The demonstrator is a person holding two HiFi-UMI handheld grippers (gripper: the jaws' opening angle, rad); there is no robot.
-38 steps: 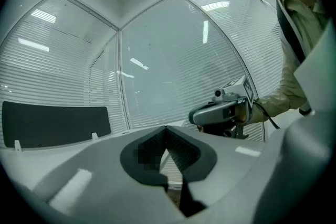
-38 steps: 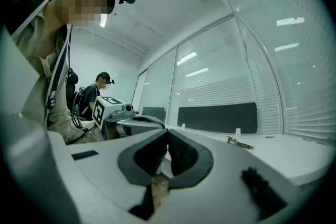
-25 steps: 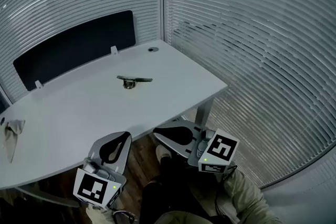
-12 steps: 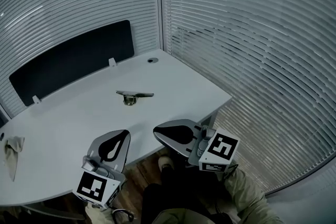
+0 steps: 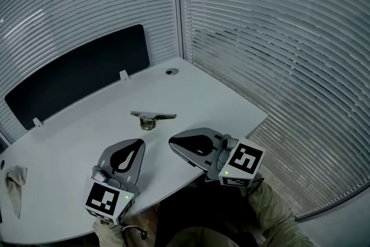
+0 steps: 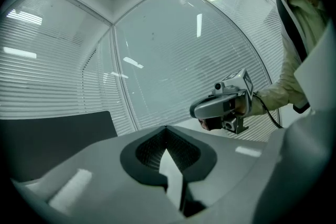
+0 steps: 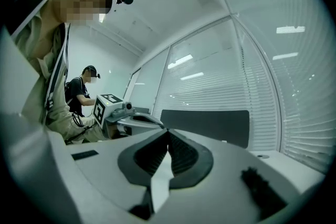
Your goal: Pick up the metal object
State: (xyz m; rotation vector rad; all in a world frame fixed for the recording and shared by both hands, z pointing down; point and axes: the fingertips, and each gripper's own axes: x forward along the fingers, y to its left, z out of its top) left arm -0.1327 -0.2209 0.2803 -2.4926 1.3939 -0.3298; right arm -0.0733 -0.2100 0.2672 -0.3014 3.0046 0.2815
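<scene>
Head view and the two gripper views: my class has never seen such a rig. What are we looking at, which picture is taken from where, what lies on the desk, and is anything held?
There is no robot here. A person holds a tool with tongs in each hand. The head view comes from a camera on the person's head, looking down. It shows the left tongs and the right tongs. The other two pictures come from cameras riding on each tool, looking along its jaws. On the white desk lie a metal object and a crumpled cloth. Both tongs are shut and empty.
</scene>
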